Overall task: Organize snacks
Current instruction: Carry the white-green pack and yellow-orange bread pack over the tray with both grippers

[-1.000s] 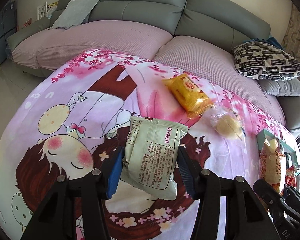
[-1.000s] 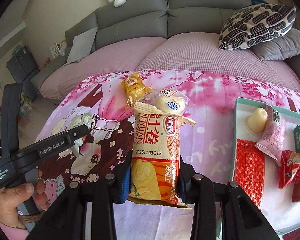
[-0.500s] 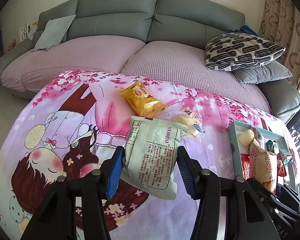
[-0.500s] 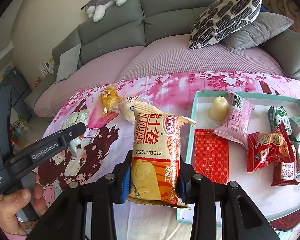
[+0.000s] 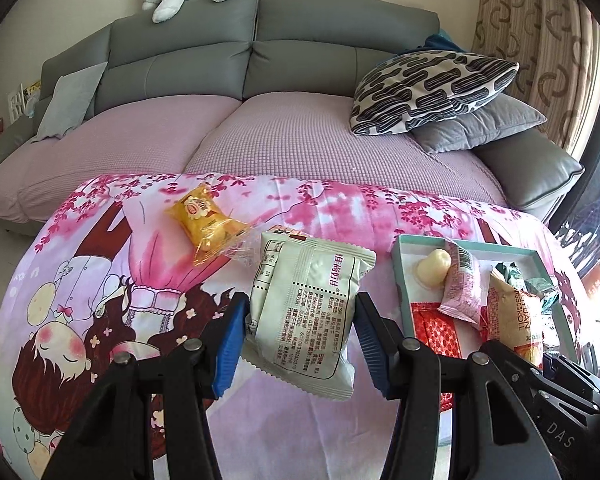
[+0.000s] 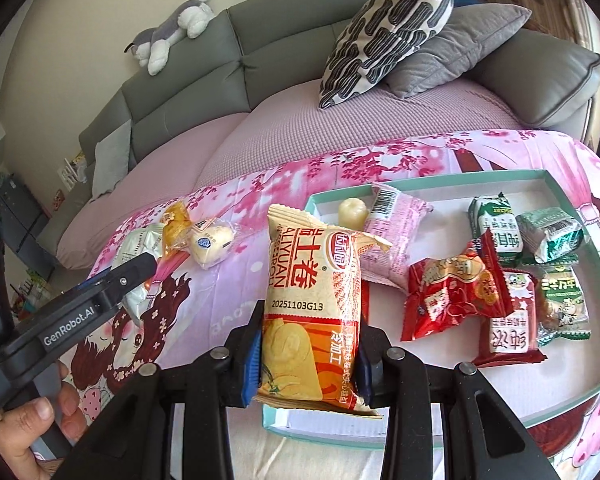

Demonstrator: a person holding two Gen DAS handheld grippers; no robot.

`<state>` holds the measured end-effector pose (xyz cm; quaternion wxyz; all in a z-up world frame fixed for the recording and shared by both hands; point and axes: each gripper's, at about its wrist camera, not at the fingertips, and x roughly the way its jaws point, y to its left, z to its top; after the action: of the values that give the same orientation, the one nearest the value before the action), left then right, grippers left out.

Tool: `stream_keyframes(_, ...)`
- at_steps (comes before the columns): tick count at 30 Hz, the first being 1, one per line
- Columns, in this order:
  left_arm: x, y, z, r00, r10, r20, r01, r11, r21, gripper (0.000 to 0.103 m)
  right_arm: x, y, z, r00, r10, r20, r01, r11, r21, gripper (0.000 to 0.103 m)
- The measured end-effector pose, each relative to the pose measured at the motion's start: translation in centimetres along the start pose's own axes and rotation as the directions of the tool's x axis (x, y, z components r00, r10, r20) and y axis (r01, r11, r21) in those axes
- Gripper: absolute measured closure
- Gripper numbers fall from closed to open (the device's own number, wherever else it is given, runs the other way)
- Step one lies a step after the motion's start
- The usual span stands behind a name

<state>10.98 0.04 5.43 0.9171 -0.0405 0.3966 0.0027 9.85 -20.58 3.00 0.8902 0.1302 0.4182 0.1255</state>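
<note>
Crinkly foil-plastic is what both hand-held grippers are dealing with. Nearest in the right wrist view, the right hand-held gripper (image 6: 306,356) is clamped on the tan and orange swiss roll pack (image 6: 312,312), pinched across its lower half, hanging over the near left corner of the teal tray (image 6: 420,179). The left hand-held gripper (image 5: 298,344) is clamped the same way on a white snack pack (image 5: 306,312), held above the pink cartoon cloth (image 5: 100,280) covering the desk, with the tray off at 3 o'clock from it.

My guess on handling: both packs look light, puffy and soft inside, so squeezing mid-body is fine but too much grip could crush the cake. The film looks slippery, so grabbing across the width near the middle beats the crimped ends.

Farther out at 11 o'clock of the left view sits a yellow snack bag (image 5: 204,224), with a clear-wrapped round cake (image 6: 212,242) right by it, both loose on the cloth. The tray already holds a pink pack (image 6: 396,236), red packs (image 6: 456,292) and green packs (image 6: 552,232).

Versus a second ago: the right hand-held gripper has swung over so the swiss roll now overlaps the tray instead of the cloth, and the left view now shows the tray much closer to centre.
</note>
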Motion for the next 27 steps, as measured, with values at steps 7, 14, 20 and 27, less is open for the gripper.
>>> stream_keyframes(7, 0.2, -3.5, 0.2, 1.0, -0.029, -0.002, 0.03, 0.998, 0.048, 0.048, -1.4, -4.0, 0.4, 0.998, -0.052, 0.032, 0.05, 0.996, 0.075, 0.064)
stream_keyframes(14, 0.6, -7.6, -0.1, 0.997, -0.07, -0.014, 0.071, 0.99, 0.118, 0.048, -3.0, -8.1, 0.7, 0.99, -0.124, 0.062, 0.113, 0.982, 0.155, 0.064)
stream_keyframes(20, 0.9, -10.9, -0.5, 0.993, -0.116, -0.027, 0.119, 0.977, 0.175, 0.048, -4.3, -10.7, 0.9, 0.98, -0.177, 0.094, 0.156, 0.968, 0.196, 0.064)
stream_keyframes(27, 1.7, -12.8, -0.8, 0.989, -0.139, -0.046, 0.146, 0.97, 0.192, 0.048, -4.8, -13.1, 1.1, 0.966, -0.233, 0.114, 0.204, 0.954, 0.221, 0.064)
